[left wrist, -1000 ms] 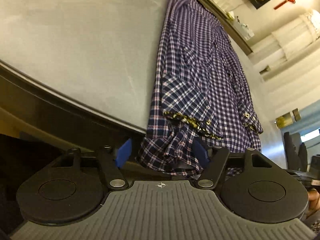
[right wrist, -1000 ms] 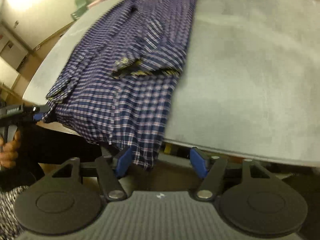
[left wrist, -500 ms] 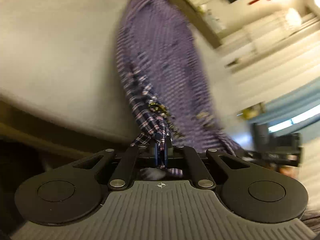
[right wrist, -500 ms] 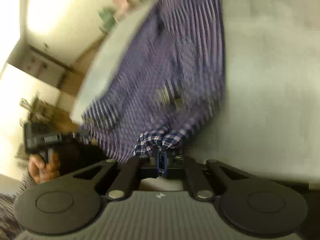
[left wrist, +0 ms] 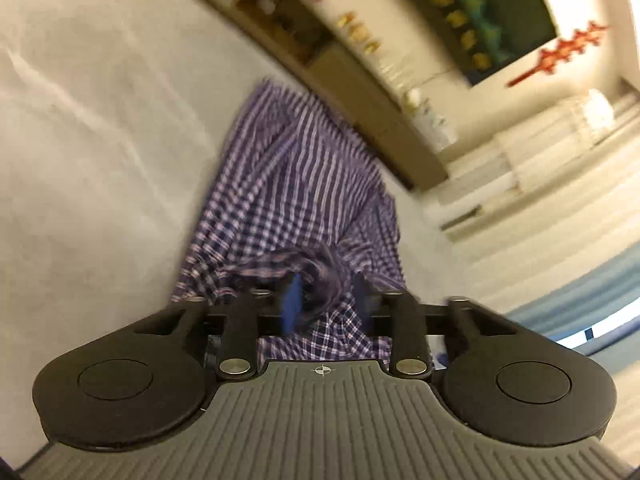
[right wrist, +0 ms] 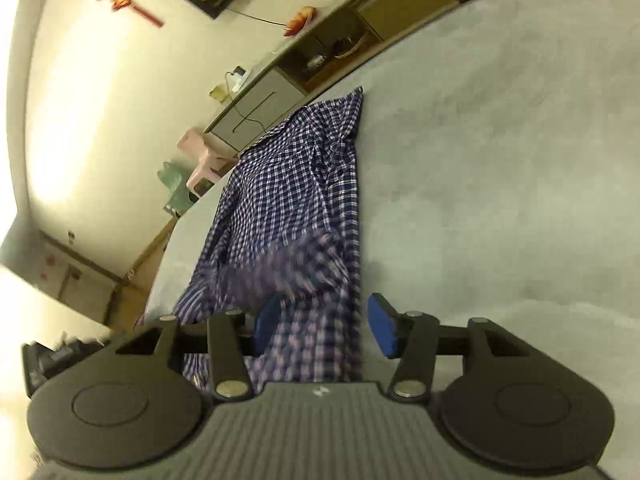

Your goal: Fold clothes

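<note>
Shirt [right wrist: 296, 208]: plaid, on grey worktop [right wrist: 500, 160], long axis running away from both tools.
Left tool [left wrist: 326, 300]: jaws apart, bunched near hem between them, unclamped.
Right tool [right wrist: 320, 326]: jaws wide, near edge between them.
Nearness: about equal.

Both the left gripper [left wrist: 326, 296] and right gripper [right wrist: 322, 326] hover low with jaws parted.

The shirt [right wrist: 296, 200] lies in a long strip along the table [right wrist: 500, 160]. To its right the tabletop is bare and wide, and to its left a narrower bare band runs to the table edge. Bunched cloth fills the near end between both sets of fingers [left wrist: 290, 300].
</note>
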`<state>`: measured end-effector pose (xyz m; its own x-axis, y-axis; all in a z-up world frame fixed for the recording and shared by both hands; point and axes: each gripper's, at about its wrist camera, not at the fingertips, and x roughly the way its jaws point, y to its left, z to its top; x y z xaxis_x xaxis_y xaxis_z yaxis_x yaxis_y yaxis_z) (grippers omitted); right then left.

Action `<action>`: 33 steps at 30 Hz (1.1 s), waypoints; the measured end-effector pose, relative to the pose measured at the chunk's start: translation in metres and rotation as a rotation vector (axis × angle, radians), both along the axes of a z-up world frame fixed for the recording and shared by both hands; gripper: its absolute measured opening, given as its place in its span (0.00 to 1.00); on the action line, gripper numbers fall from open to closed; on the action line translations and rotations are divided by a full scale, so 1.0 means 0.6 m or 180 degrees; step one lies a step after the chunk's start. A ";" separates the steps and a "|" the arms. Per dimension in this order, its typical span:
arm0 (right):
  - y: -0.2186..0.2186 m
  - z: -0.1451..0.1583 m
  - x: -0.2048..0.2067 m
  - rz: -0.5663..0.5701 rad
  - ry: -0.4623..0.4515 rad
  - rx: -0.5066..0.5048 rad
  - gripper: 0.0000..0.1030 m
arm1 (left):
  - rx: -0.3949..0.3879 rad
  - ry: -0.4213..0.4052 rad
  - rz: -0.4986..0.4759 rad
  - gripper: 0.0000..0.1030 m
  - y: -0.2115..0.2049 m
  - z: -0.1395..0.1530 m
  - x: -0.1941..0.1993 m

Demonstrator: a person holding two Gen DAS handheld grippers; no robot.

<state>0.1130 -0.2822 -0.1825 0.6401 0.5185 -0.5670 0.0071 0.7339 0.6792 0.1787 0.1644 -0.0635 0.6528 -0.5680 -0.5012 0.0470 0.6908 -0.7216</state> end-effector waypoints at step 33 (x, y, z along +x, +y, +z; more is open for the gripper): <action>0.115 0.059 -0.023 0.0681 -0.0783 -0.1171 0.46 | 0.1588 -0.0475 -0.0432 0.49 -0.059 -0.013 -0.049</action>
